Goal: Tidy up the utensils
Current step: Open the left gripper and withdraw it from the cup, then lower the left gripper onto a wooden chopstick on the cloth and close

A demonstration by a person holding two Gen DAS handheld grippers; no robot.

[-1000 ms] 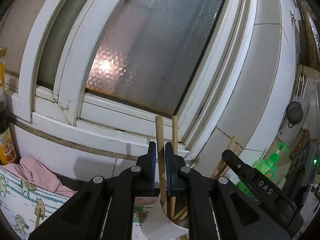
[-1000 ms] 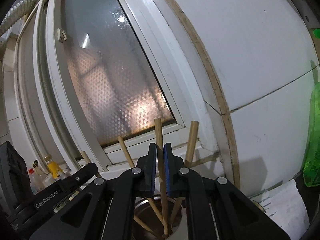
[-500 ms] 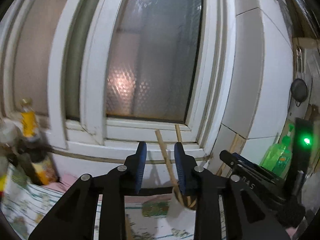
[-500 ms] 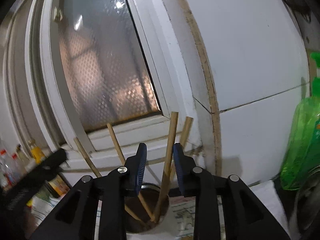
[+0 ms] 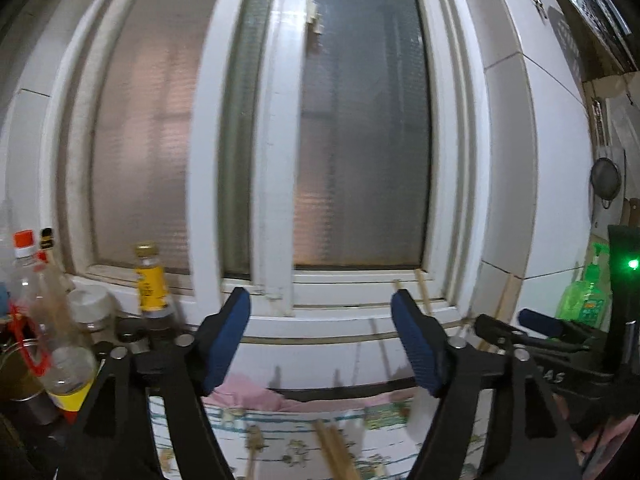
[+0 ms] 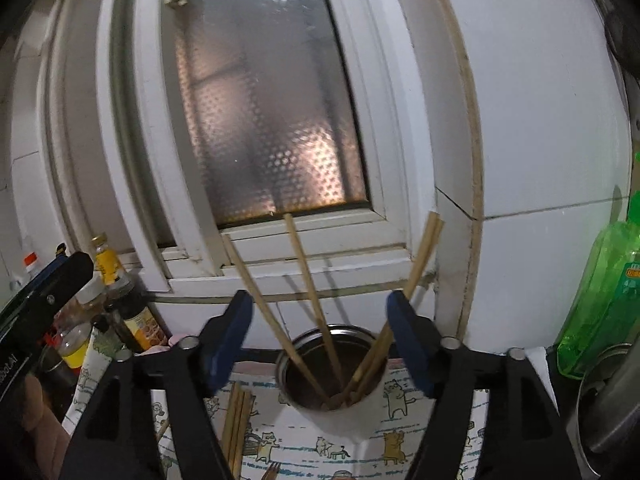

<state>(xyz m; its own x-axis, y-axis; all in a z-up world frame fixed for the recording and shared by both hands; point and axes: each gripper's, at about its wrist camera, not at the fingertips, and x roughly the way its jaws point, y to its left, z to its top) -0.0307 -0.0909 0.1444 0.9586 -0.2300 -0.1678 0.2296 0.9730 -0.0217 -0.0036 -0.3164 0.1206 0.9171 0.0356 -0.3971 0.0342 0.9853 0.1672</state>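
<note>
Both tongs stood wide apart and gripped nothing. Between the blue pads of the right tongs (image 6: pixel 320 340) a metal cup (image 6: pixel 334 412) sat on the cartoon-cat cloth (image 6: pixel 396 444) covering the desk, with several wooden chopsticks (image 6: pixel 308 288) leaning inside it. More chopsticks (image 6: pixel 236 420) lay flat on the cloth just left of the cup. The left tongs (image 5: pixel 322 340) faced the frosted window (image 5: pixel 360 140).

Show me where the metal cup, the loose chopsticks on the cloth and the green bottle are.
metal cup (image 6: pixel 320 414): right wrist view, on its front outer wall.
loose chopsticks (image 6: pixel 236 420): right wrist view, middle of the bundle lying on the cloth.
green bottle (image 6: pixel 600 300): right wrist view, on its body.
</note>
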